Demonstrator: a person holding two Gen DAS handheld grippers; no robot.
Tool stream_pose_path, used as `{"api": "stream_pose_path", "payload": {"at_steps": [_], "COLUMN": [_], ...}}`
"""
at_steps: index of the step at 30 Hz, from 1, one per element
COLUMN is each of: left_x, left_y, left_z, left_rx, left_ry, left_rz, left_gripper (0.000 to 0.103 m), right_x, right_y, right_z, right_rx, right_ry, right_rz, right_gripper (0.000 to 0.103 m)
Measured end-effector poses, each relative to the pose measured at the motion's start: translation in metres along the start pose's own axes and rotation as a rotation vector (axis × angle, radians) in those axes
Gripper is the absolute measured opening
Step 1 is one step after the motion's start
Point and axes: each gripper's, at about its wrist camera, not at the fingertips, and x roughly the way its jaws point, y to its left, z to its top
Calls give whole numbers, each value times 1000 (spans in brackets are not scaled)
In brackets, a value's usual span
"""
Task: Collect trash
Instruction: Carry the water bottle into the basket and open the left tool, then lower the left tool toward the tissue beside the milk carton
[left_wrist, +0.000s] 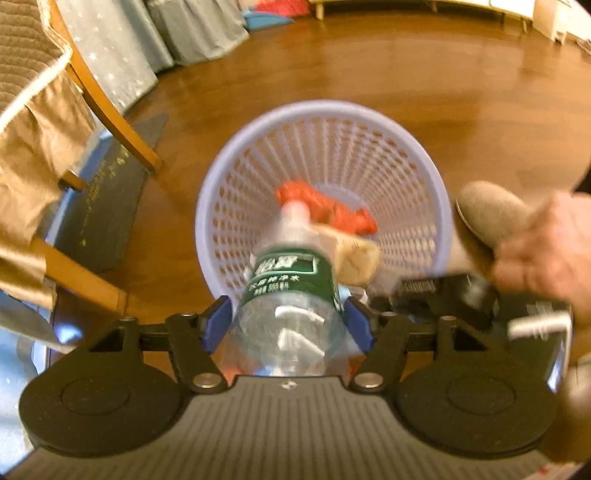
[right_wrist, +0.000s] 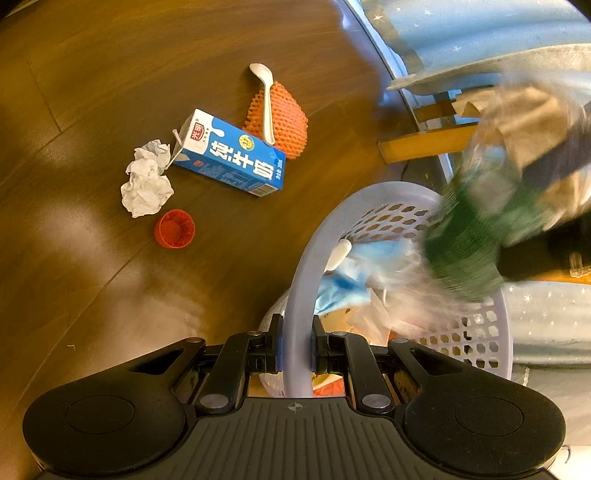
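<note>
L hand-held gripper (left_wrist: 286, 325): jaws parted, blue pads look just off the sides of the plastic bottle (left_wrist: 291, 280). The bottle (green label, blurred) sits between them, neck pointing down into the lilac basket (left_wrist: 424, 177) directly below.

R hand-held gripper (right_wrist: 297, 354): clamped on the basket's rim, near edge.

Basket contents: red crumpled piece (left_wrist: 332, 210), tan paper wad (left_wrist: 356, 258), blue-white wrapper (right_wrist: 343, 284); the rest is too blurred to ID.

On the wood floor, apart from the basket: milk carton (right_wrist: 232, 155), tissue wad (right_wrist: 146, 181) touching its straw end, red cup (right_wrist: 175, 228) nearby, white spoon (right_wrist: 266, 99) lying on the orange foam net (right_wrist: 288, 118).
</note>
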Motion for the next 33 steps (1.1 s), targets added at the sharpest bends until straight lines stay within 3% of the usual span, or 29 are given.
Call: {"api": "stream_pose_path", "payload": {"at_steps": [8,18,33], "left_x": [-14,-34,-28], "left_y": [20,45,75], "left_z": [-1,-22,-112], "left_rx": [-94,-154,-321], "left_ry": [-56,-58,6], "left_rz": [24,67,122], "left_gripper": [71,71,71], "right_x": [0,-1,0], "right_y": [-3,-3,0], "right_z": [-1,0,3], "right_rx": [15,17,7], "right_ry": [1,3,6], "right_rz": [-3,-3,-11], "right_gripper": [9,10,10]}}
